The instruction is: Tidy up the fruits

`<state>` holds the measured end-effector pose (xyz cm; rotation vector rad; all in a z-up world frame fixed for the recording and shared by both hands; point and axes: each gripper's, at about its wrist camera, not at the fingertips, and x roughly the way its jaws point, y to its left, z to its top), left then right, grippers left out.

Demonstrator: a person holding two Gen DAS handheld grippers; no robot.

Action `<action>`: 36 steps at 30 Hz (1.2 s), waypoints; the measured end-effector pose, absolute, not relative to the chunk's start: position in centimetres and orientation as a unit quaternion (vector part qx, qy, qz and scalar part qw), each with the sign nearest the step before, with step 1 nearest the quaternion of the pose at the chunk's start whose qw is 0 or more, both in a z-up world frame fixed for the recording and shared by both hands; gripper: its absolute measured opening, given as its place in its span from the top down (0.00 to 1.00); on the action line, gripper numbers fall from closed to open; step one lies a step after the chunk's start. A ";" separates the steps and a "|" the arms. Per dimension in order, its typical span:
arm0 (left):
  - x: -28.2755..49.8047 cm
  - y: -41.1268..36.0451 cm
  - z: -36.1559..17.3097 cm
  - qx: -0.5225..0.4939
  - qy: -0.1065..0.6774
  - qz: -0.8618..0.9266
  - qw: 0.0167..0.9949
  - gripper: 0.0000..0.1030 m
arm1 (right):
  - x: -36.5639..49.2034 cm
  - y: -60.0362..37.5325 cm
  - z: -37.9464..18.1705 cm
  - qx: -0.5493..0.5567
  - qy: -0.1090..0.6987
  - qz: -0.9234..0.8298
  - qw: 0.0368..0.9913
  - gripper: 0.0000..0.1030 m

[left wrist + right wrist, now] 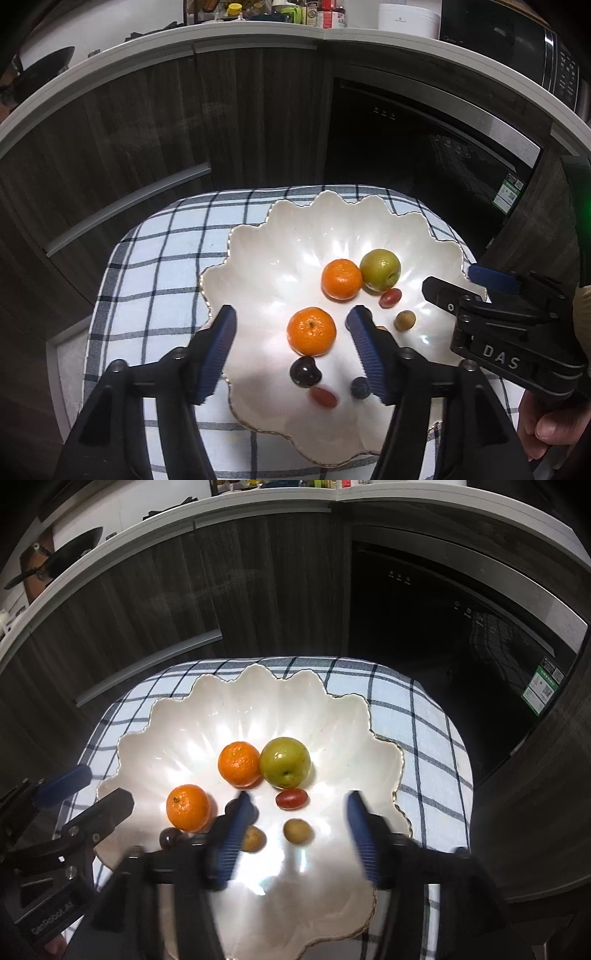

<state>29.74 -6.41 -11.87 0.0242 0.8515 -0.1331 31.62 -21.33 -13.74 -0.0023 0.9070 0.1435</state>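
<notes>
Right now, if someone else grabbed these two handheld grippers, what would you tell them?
Left gripper: open, empty, over the near orange.
Right gripper: open, empty, over the small fruit.
All fruit in view lies in the white bowl on the checked cloth: far orange against the green fruit, plus small red, brown and dark ones.
Done: fruit is in the bowl.
Left: I cannot tell.
</notes>
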 end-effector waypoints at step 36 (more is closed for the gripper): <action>23.4 -2.6 -6.9 0.001 0.376 -0.006 0.927 0.03 | 24.2 -20.3 -8.2 0.025 0.380 0.048 0.924 0.18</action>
